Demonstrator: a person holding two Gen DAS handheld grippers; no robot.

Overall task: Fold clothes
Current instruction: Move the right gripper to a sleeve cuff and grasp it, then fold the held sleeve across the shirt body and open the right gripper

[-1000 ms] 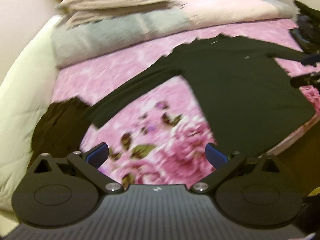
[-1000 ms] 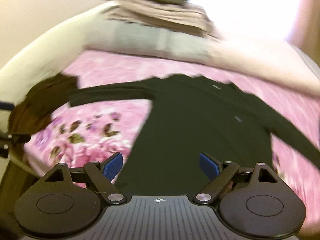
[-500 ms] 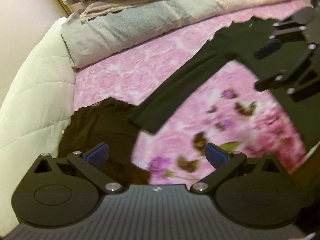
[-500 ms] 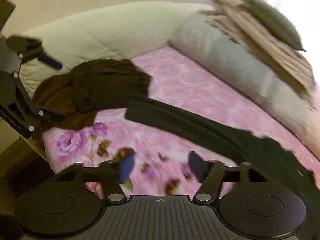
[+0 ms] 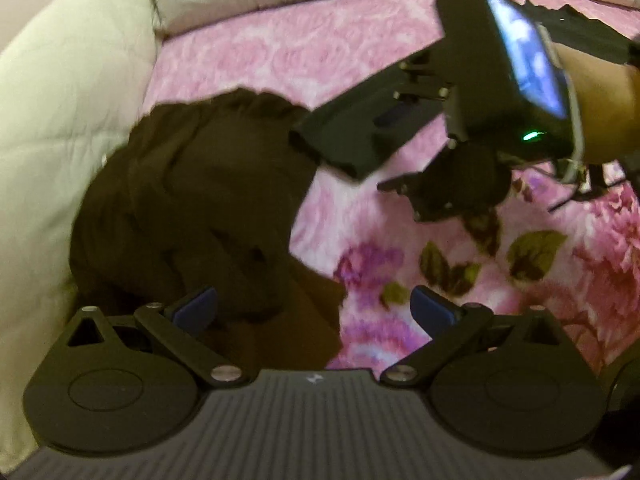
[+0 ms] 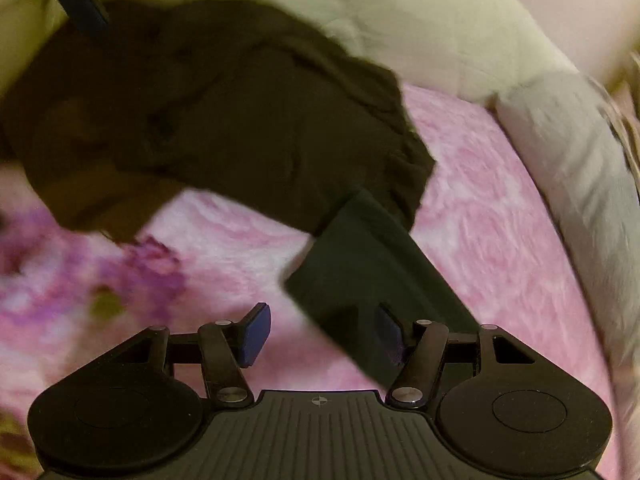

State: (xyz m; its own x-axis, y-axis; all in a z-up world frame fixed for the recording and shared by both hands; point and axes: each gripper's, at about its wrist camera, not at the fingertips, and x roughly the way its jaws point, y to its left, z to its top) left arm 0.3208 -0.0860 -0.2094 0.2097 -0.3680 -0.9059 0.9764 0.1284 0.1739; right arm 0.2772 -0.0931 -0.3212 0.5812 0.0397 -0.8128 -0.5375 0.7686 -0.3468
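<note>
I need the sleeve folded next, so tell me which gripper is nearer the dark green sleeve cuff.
Right. The right gripper has the sleeve cuff just ahead between its open jaws. The left gripper hangs farther off, over the brown garment.

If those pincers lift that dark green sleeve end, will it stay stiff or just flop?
Probably flop: the dark green sleeve lies flat and limp on the pink bedspread. It looks thin, so likely light. The rest of the garment would probably trail behind.

A home bedroom is shown, indicated by a bed [image 5: 360, 52] covered with a pink floral sheet, a quilted cream duvet [image 5: 60, 100] and a grey pillow [image 6: 576, 152].
</note>
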